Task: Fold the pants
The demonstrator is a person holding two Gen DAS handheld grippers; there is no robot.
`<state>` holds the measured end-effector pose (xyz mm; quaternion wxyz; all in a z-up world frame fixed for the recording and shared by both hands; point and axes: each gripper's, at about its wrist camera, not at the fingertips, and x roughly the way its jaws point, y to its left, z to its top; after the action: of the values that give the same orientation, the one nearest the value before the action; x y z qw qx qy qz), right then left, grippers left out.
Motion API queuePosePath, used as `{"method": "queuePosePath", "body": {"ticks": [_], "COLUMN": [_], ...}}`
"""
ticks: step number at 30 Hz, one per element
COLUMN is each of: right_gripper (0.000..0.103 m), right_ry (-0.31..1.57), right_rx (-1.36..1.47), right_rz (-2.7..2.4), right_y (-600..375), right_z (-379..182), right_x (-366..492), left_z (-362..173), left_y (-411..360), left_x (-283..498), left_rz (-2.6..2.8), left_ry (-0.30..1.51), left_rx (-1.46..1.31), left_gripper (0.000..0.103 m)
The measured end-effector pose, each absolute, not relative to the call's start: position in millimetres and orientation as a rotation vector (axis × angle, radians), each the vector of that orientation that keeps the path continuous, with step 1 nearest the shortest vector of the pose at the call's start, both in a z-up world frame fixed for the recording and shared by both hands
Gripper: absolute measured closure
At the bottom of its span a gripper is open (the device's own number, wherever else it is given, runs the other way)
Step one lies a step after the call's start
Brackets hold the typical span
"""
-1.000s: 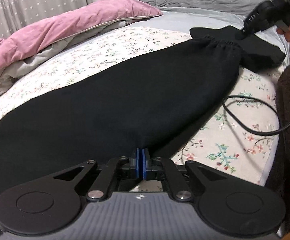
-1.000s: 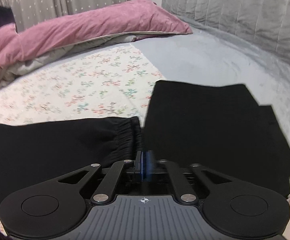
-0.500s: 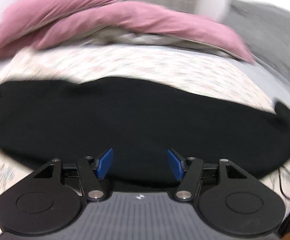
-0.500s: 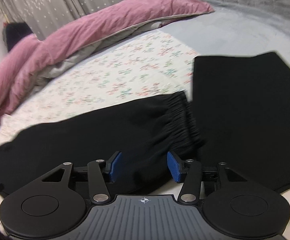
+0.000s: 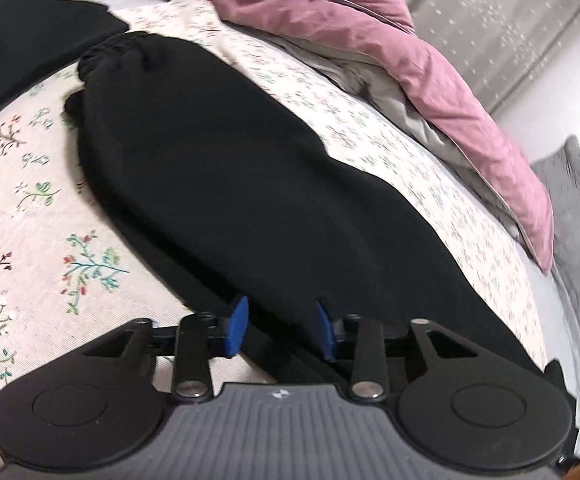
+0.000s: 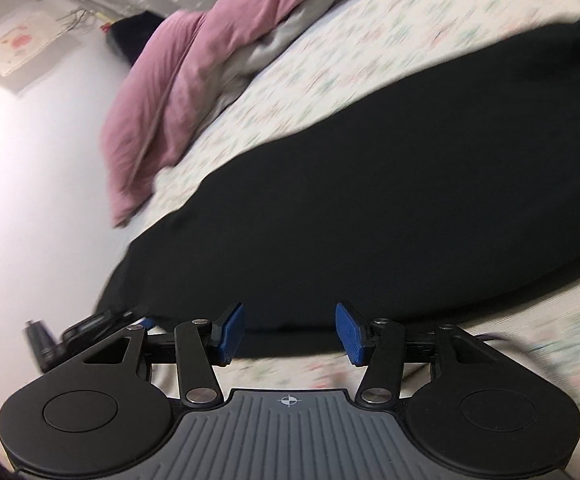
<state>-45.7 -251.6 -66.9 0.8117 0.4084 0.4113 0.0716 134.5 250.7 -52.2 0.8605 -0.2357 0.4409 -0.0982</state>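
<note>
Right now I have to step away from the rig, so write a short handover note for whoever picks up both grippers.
Left gripper: jaws closing, over the black pants, pads not pressing cloth.
Right gripper: open, holding nothing, at the pants' near edge.
Pants lie lengthwise as one long strip on the floral sheet; another black garment lies beyond the elastic end.
Left: fold the strip across its length.

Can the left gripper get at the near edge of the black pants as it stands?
Probably yes: the left gripper sits over the black pants, jaws closing with fabric between them, nothing blocking.
</note>
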Motion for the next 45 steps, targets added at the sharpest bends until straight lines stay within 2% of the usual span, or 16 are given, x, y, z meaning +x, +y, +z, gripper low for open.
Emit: {"method": "queuePosePath", "body": {"ticks": [3,9,12,21,22,23,24,25,26,27,33,36,41,44,45], "right_gripper": [0.054,0.056,0.065,0.067,0.067,0.069,0.075,0.089,0.098,0.102,0.102,0.095,0.094,0.085,0.080], "right_ry": [0.884,0.886,0.884,0.807,0.788,0.769,0.753,0.741,0.738,0.745,0.659,0.696,0.789,0.828,0.835], "right_rx": [0.910,1.051,1.075,1.125,1.130,1.130,1.125,1.117,1.105,1.095,1.037,1.111,1.113,1.136,1.150], "right_rz": [0.188,0.172,0.128,0.037,0.019,-0.005,-0.024,-0.043,-0.060,-0.076,-0.073,0.019,0.118,0.150,0.157], "right_y": [-228.8,-211.2,-211.8,-222.6,-223.6,-225.2,-226.3,-227.0,-227.5,-227.9,-233.0,-231.0,-193.2,-170.3,-163.3], "right_z": [-77.1,-103.4,-111.3,-118.0,-118.4,-118.0,-118.4,-119.6,-120.5,-121.2,-97.2,-93.6,-100.1,-109.9,-112.5], "right_x": [-32.3,-16.3,-18.3,-33.3,-31.2,-31.9,-32.2,-31.6,-31.9,-32.4,-52.9,-49.1,-31.0,-19.4,-15.7], "left_z": [-54.8,-60.3,-69.7,-70.5,-70.6,-70.0,-68.6,-66.8,-64.1,-61.2,-53.7,-52.9,-48.1,-45.3,-44.7], "left_y": [262.6,272.1,278.9,287.7,288.8,289.5,287.3,286.7,285.1,284.0,287.1,287.8,286.2,287.5,288.3], "left_x": [132.1,136.7,139.8,140.2,139.9,138.6,140.2,139.2,138.9,137.0,130.4,131.6,134.4,134.9,135.1], "left_rz": [-0.208,-0.164,-0.126,-0.090,-0.080,-0.068,-0.061,-0.059,-0.058,-0.059,-0.082,-0.093,-0.124,-0.142,-0.146], "left_ry": [0.930,0.952,0.992,0.934,0.924,0.911,0.899,0.887,0.873,0.860,0.817,0.806,0.765,0.740,0.735], "left_rx": [-0.551,-0.574,-0.620,-0.716,-0.718,-0.709,-0.692,-0.682,-0.673,-0.659,-0.654,-0.677,-0.701,-0.733,-0.742], "left_gripper": [0.060,0.060,0.060,0.060,0.062,0.070,0.081,0.082,0.082,0.083,0.083,0.083,0.083,0.083,0.083]}}
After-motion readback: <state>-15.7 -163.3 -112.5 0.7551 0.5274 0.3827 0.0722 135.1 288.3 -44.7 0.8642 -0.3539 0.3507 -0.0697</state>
